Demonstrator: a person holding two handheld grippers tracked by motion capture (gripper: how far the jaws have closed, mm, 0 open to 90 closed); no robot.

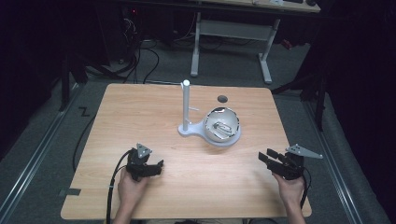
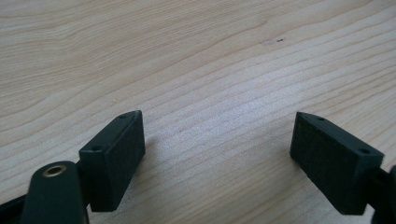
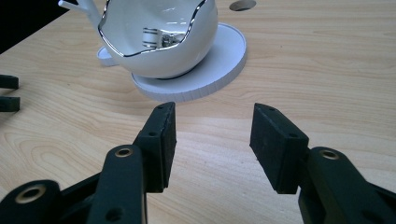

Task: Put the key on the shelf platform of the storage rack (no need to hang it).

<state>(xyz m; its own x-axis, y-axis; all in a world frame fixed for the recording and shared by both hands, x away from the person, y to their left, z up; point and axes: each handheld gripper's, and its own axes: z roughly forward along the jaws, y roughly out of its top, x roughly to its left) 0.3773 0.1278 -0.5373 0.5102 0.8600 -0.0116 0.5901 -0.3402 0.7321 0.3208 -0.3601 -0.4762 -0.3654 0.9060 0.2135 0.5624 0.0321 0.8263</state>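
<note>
Wooden desk (image 1: 140, 112), light grain, mostly bare. Center-right of the desk: white stand (image 1: 187, 112) w/ upright post and a round flat base plate (image 3: 219, 60); a white bowl (image 1: 222, 123) w/ wavy chrome rim sits on that plate, tilted toward the person. Inside the bowl a small shiny metal piece (image 3: 161, 37), too small to ID. Small dark round hole (image 1: 222, 98) in the desk just behind the bowl, also seen top of right gripper view. Left tongs (image 1: 156, 168) near front-left of the desk, held in left hand (image 1: 130, 184), jaws spread wide, nothing between them; left gripper view has just bare wood under the jaws, pads (image 2: 116, 158) close to the surface, contact unclear. Right tongs (image 1: 265, 157) at front-right near the desk edge, in right hand (image 1: 289, 189), jaws spread, empty, pointing toward the bowl; bowl and plate lie ahead, well apart from the tips, nothing in between. Grey 3-cornered plate on top of each gripper; black cable trails from left one off the front edge. Bkgd: second desk on white legs (image 1: 233, 42) beyond, cables on grey floor (image 1: 149, 56), dark surroundings. A dark Z-shaped mark on the floor (image 1: 84, 112) left of the desk; no readable brands or labels.
</note>
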